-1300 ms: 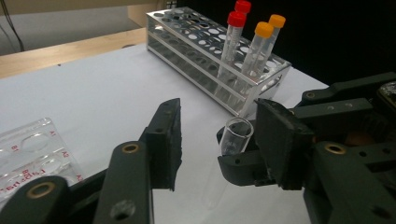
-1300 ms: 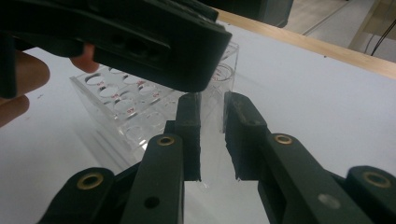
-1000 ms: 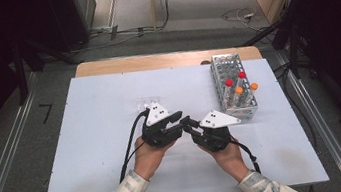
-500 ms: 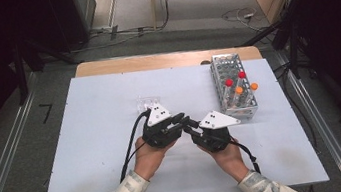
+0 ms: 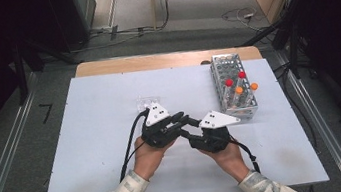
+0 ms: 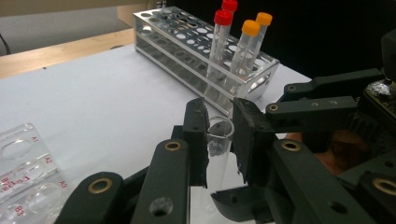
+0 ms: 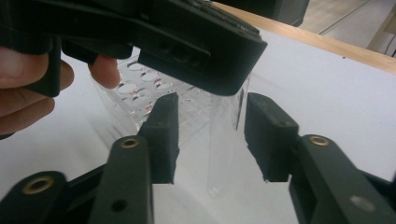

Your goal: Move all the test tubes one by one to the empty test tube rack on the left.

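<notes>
Clear plastic well plate [image 6: 21, 168], left of left gripper's jaws: small red well labels, "A1", "A2", "B3" readable; one more red mark there too blurred to read.

— What hides the clear tube [image 7: 227, 140]?
— Its top sits behind the left gripper [image 7: 196, 44]. The clear plate [image 6: 21, 172] is cut off at the left gripper view's edge.

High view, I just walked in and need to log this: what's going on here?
A person holds a gripper in each hand. The left tongs are shut on a clear uncapped test tube, holding it upright near its rim. The right tongs stand open around its lower half, not yet gripping. A metal rack with four capped tubes stands to the right.
</notes>
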Tool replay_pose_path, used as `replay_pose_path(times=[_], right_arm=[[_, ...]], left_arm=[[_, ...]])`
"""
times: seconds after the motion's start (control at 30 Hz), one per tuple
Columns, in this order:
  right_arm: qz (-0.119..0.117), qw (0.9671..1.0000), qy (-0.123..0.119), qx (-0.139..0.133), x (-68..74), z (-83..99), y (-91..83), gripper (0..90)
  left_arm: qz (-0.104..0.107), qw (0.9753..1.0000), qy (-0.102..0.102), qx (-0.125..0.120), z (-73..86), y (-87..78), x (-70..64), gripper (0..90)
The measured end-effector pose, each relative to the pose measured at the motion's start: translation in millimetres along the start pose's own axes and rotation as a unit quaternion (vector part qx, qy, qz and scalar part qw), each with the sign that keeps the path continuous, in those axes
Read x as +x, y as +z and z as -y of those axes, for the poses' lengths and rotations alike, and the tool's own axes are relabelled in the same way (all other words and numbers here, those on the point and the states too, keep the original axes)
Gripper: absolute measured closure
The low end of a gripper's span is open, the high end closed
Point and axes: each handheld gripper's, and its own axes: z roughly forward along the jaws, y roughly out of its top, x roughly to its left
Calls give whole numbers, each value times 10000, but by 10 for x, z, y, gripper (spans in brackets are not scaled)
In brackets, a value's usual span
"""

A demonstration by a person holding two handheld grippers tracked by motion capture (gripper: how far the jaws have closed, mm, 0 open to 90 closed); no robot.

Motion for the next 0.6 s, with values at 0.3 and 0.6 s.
replay_pose_path(times=[0.3, 0.6], right_arm=[[56, 9999, 115, 49, -85, -10, -47, 409], [142, 9998, 158, 42, -148, -7, -82, 406]], left_arm=[[-162, 9995, -137, -238, -97, -153, 132, 758], [-434, 9964, -360, -630, -219, -412, 340, 762]])
